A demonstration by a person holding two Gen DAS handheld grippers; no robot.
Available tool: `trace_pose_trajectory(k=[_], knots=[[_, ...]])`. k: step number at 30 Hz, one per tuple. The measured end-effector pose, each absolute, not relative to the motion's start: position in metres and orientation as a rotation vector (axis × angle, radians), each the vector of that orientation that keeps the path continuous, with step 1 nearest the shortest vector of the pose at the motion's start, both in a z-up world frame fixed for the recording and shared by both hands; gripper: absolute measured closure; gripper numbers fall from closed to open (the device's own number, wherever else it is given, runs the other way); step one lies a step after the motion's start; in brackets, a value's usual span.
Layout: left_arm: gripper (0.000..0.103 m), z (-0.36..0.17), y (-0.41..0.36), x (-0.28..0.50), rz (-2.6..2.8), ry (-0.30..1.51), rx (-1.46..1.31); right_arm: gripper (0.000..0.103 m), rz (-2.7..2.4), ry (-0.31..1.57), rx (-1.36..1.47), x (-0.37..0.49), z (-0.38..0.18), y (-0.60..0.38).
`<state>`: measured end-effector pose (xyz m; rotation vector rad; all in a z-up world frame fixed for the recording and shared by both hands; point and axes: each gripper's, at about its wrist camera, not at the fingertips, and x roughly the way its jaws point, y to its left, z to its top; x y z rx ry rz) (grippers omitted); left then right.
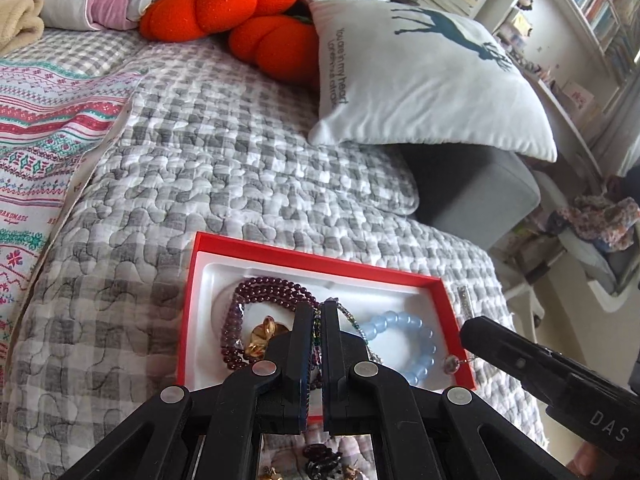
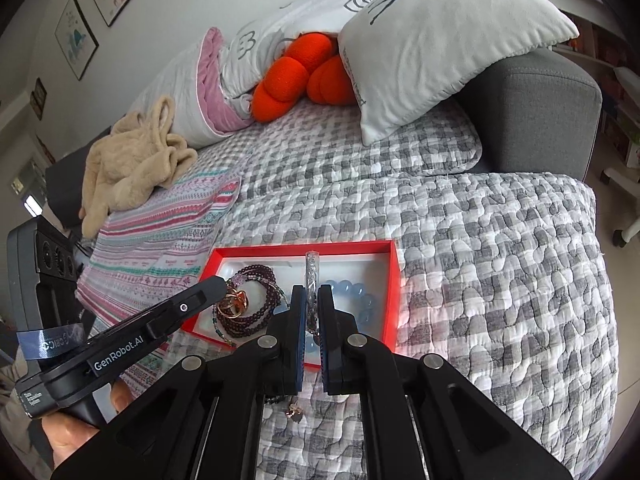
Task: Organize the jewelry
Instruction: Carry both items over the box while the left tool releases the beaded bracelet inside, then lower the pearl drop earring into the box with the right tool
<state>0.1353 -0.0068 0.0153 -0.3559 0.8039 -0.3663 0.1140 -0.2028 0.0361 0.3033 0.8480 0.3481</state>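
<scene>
A red box with a white liner lies on the quilted sofa. It holds a dark purple bead bracelet, a pale blue bead bracelet and an amber piece. My left gripper is shut on a thin beaded chain over the box. My right gripper is shut on a clear glittery tube, which stands up over the box; the tube also shows in the left wrist view past the box's right rim.
A small pendant lies on the grey checked quilt near the box. A deer-print pillow, orange plush cushions, a patterned blanket and a beige garment lie behind. The sofa edge drops off at right.
</scene>
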Motion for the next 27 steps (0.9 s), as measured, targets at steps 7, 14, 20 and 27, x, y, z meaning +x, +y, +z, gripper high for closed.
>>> trace_pose_trajectory(k=[7,14,20,27], knots=[[0.103,0.013,-0.006,0.142,-0.326,0.788,-0.349,0.097,0.348,0.86,0.285,0.117,0.031,-0.194],[0.068,0.02,-0.002,0.131,-0.286,0.786,-0.299,0.097,0.338,0.87,0.271,0.12,0.029,-0.193],[0.062,0.023,0.015,0.116,-0.252,0.8,-0.29,0.097,0.315,0.898,0.258,0.128,0.022,-0.19],[0.061,0.01,0.033,0.108,-0.161,0.883,-0.251,0.096,0.276,0.91,0.226,0.138,0.013,-0.186]])
